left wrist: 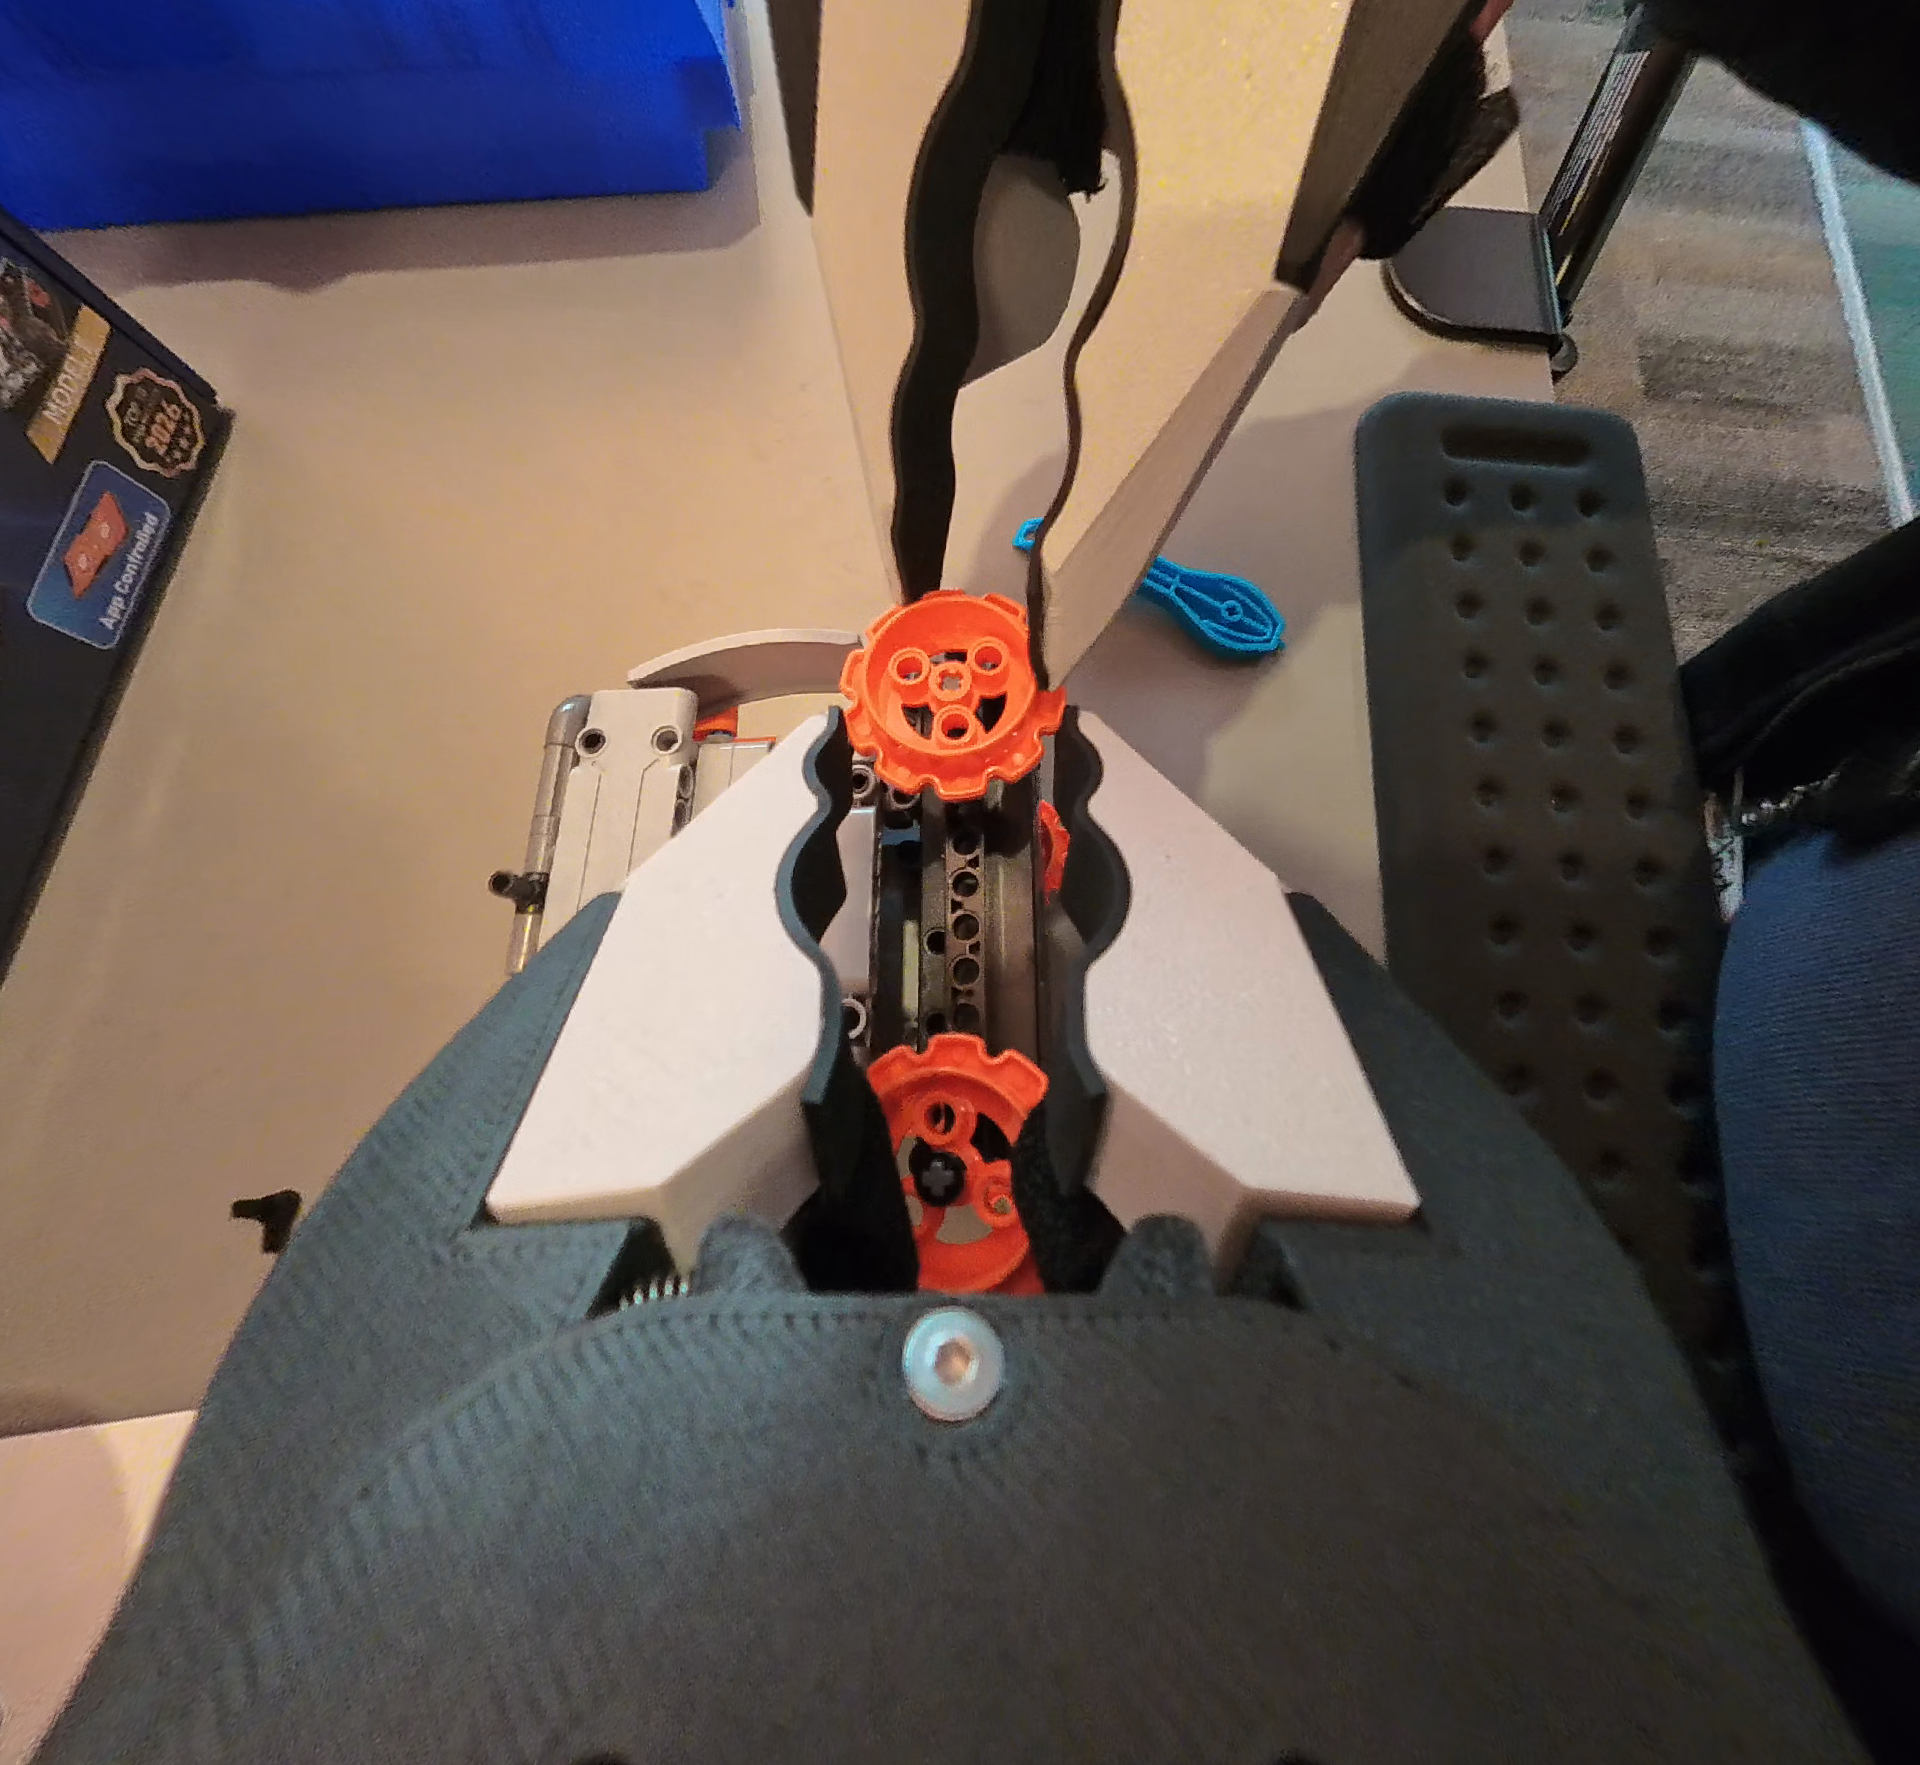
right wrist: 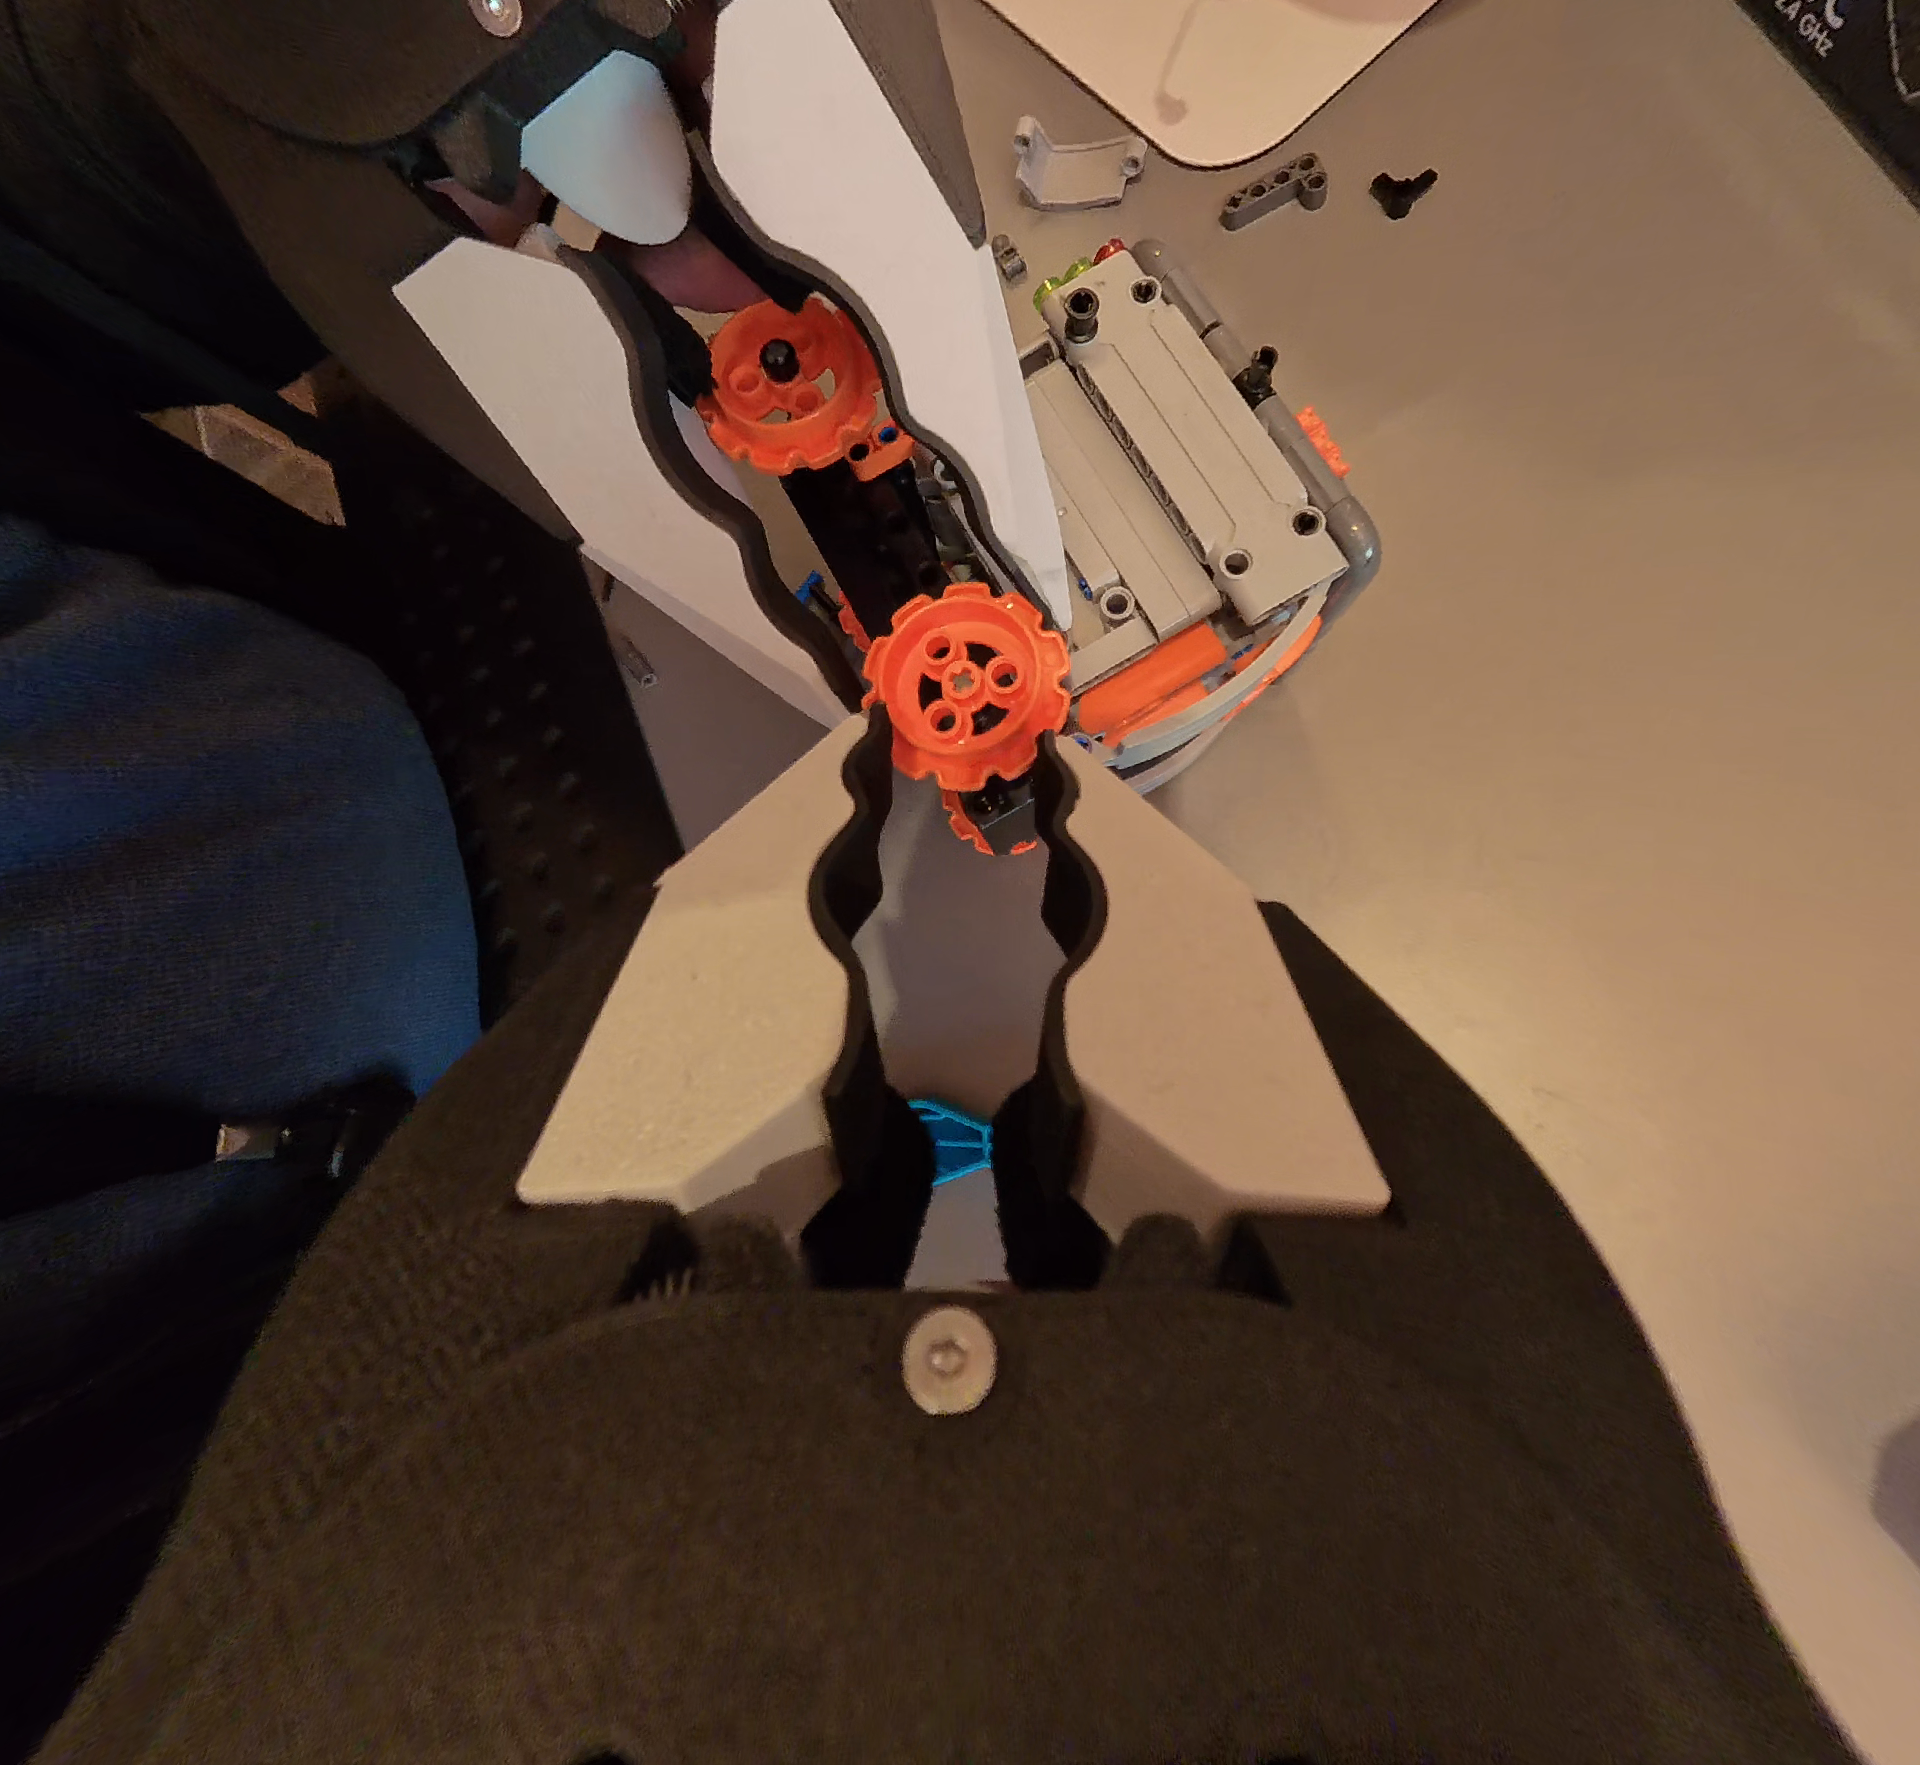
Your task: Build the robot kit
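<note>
Left gripper (left wrist: 951,759) clamps the model (left wrist: 956,905) lengthwise. Right gripper (right wrist: 961,759) pinches its orange sprocket (right wrist: 966,687), nearly closed. Blue tool (left wrist: 1210,609) lies beside.

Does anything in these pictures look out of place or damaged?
Nothing looks damaged. A few small plastic building parts lie loose on the beige table: a grey curved panel, a short grey beam and a black pin.

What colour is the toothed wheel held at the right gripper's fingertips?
Orange. The toothed wheel shows best in the right wrist view, at the tip of the right gripper.
</note>
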{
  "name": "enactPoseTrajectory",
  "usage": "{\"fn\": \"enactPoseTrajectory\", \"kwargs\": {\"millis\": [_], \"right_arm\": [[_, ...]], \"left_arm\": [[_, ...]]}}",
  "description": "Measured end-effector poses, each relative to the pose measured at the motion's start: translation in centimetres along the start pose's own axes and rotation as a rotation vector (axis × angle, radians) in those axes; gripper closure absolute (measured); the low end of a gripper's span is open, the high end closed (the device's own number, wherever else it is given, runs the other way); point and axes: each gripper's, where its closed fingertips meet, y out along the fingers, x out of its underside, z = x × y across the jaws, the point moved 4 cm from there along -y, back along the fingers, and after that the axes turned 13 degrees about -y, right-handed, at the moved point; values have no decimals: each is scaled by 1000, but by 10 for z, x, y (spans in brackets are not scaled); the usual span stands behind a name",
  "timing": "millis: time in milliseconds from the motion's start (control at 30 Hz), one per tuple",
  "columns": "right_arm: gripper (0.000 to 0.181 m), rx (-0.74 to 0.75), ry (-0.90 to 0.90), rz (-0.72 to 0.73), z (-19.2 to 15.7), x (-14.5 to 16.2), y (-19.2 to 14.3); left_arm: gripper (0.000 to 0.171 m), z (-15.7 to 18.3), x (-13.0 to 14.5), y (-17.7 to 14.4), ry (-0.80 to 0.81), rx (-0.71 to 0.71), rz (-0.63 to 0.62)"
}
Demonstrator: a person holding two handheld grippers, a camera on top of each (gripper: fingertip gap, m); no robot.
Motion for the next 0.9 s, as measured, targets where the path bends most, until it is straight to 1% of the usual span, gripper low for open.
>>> {"fn": "enactPoseTrajectory", "kwargs": {"millis": [600, 800, 900], "right_arm": [[157, 22, -73, -107, -3, -5, 6], [157, 36, -97, -122, -3, -6, 7], [156, 51, -104, -96, -5, -7, 6]], "left_arm": [[133, 1, 6, 1, 48, -61, -31], [133, 0, 7, 2, 78, -98, -39], [133, 1, 7, 0, 96, -106, -34]]}}
